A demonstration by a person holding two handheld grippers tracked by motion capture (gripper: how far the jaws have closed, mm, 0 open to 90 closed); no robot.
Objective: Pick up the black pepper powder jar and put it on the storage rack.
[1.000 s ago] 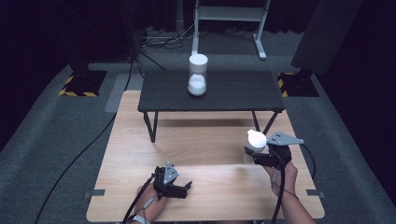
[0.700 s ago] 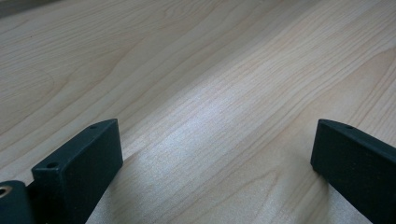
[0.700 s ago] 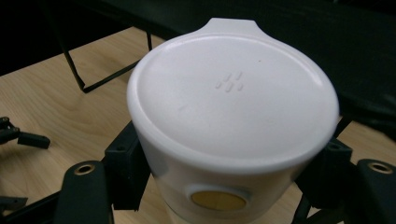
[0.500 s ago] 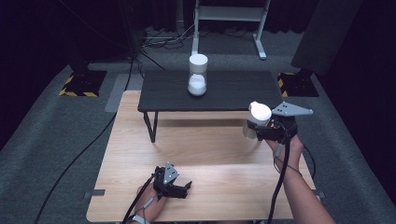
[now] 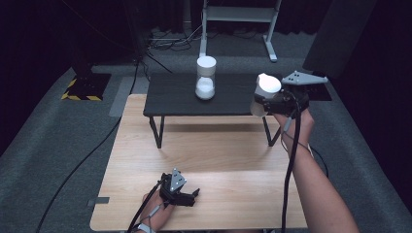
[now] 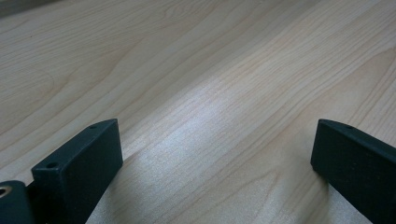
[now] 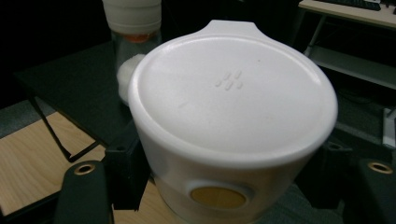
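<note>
My right gripper [image 5: 265,101] is shut on a white lidded container [image 5: 267,88] and holds it in the air above the right end of the low black table [image 5: 228,94]. In the right gripper view the container [image 7: 233,107] sits between the two black jaws, its flat lid with a small tab facing up. A tall jar [image 5: 206,77] with white caps and white filling stands on the black table, to the left of the container. My left gripper [image 5: 193,195] rests on the wooden table [image 5: 209,155] near its front edge, jaws open with bare wood between them [image 6: 215,154].
The black table stands on thin legs on the far half of the wooden table. Grey carpet lies all around, with cables on the left. A metal stand [image 5: 238,19] rises behind the black table. A cable hangs from my right gripper along the forearm.
My right gripper has risen with the white container and moved away from me, from above the wooden table to over the black table's right end. The left gripper has stayed put.
</note>
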